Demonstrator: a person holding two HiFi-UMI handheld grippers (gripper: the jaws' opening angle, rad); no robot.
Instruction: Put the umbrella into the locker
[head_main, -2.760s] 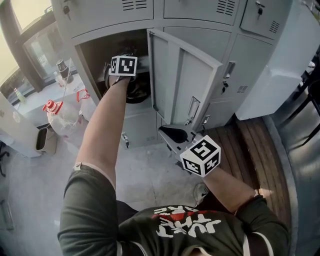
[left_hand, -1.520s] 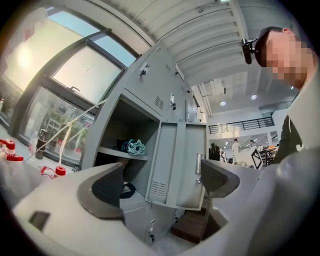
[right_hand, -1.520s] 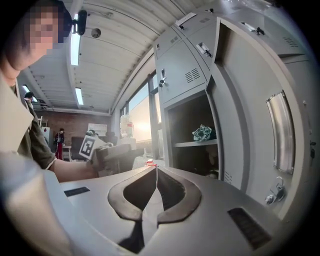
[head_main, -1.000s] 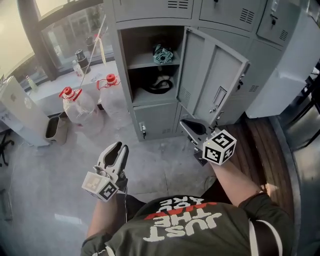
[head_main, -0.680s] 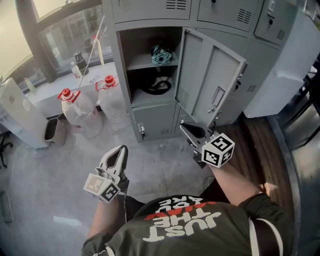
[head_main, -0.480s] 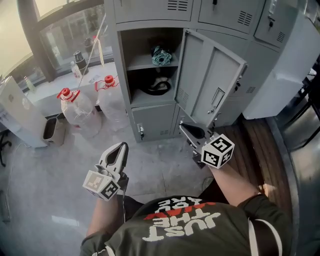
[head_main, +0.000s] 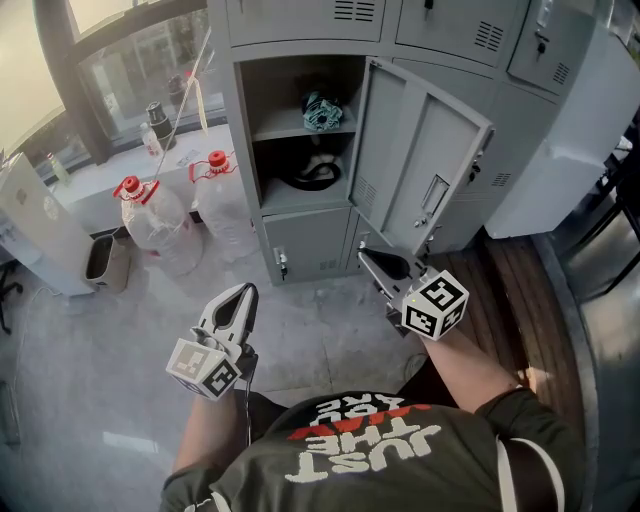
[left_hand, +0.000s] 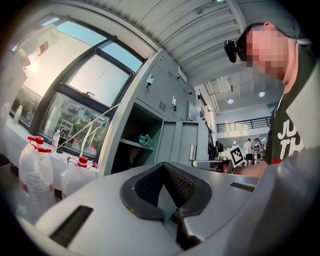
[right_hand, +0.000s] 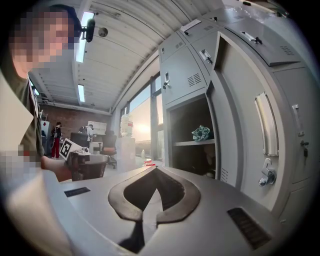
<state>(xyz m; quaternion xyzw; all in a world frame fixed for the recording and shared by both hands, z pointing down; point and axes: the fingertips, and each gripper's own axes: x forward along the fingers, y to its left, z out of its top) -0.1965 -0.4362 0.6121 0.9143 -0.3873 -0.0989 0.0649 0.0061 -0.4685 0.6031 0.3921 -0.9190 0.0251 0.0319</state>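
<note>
Two pairs of jaws, both empty. The dark bundle I take for the umbrella (head_main: 315, 172) lies in the lower compartment of the open locker (head_main: 238, 150), under the shelf that carries a teal bundle (head_main: 322, 108). It appears to sit fully behind the front edge, though the shadow hides its far end.

Left gripper (head_main: 242, 291): jaws closed tip to tip, nothing between them. It is low over the floor (head_main: 120, 350), in front of the locker and well apart from the umbrella. Right gripper (head_main: 366, 256): jaws likewise pressed together and bare. It is near the lower corner of the swung-out door (head_main: 425, 150), also well apart from the umbrella.

Judgement: the placing looks done, so the step in hand is standing off.
- Keep both grippers clear of the opening.
- Avoid knocking the door with the right one.
- Check that nothing overhangs the shelf.
- If the door is to be shut, the right gripper is nearer. Push on the flat panel, not the latch.
</note>
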